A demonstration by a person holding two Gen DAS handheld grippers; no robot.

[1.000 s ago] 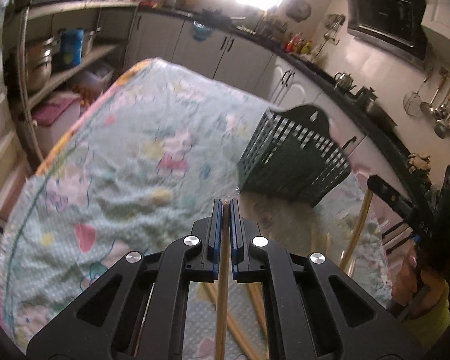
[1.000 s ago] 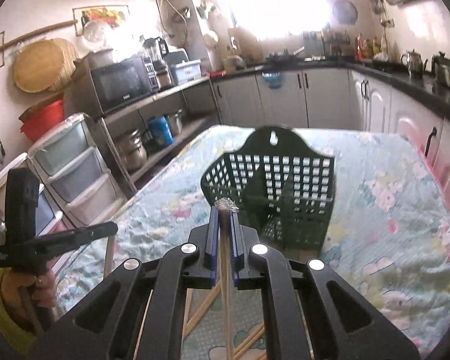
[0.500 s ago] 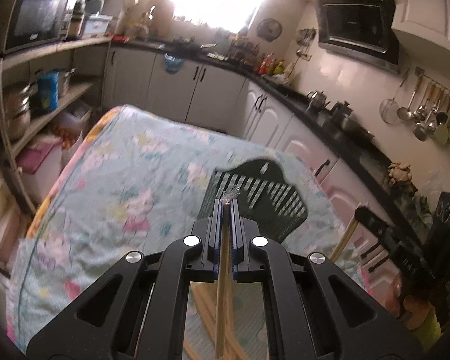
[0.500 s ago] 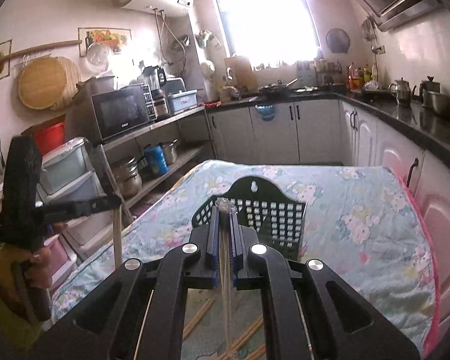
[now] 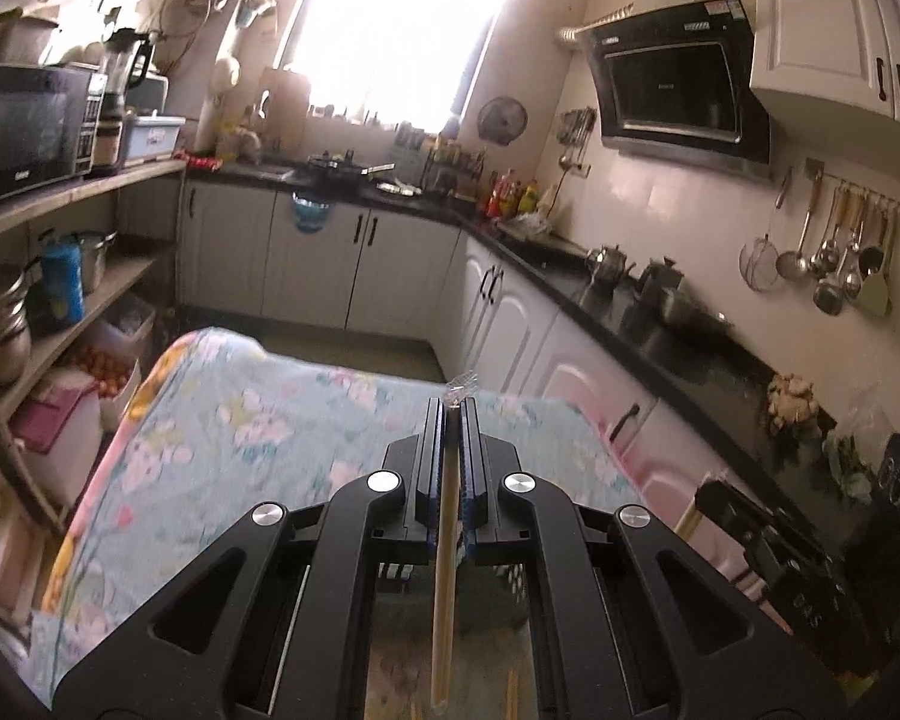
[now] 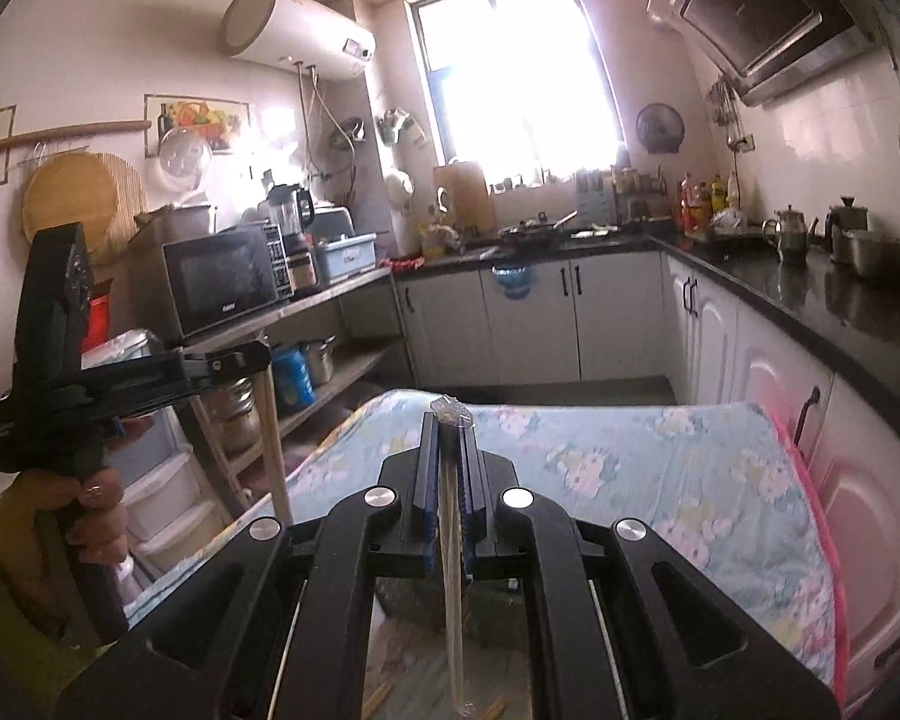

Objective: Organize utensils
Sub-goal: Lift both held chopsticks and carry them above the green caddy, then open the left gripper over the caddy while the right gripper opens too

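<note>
1. Gripping one chopstick [image 5: 444,570] each: left gripper [image 5: 452,420] has its fingers clamped on a bare wooden stick that hangs down toward 6 o'clock.
2. Right gripper [image 6: 448,429] fingers are pinched on a chopstick [image 6: 453,600] in a clear wrapper, which crinkles out past the tips at 12 o'clock.
3. Near-top grips leave the long ends free, likely for dropping into the basket [image 6: 414,603], dark, mostly hidden at 6 o'clock under the fingers.
4. More sticks lie on the floral cloth [image 6: 630,468].
</note>
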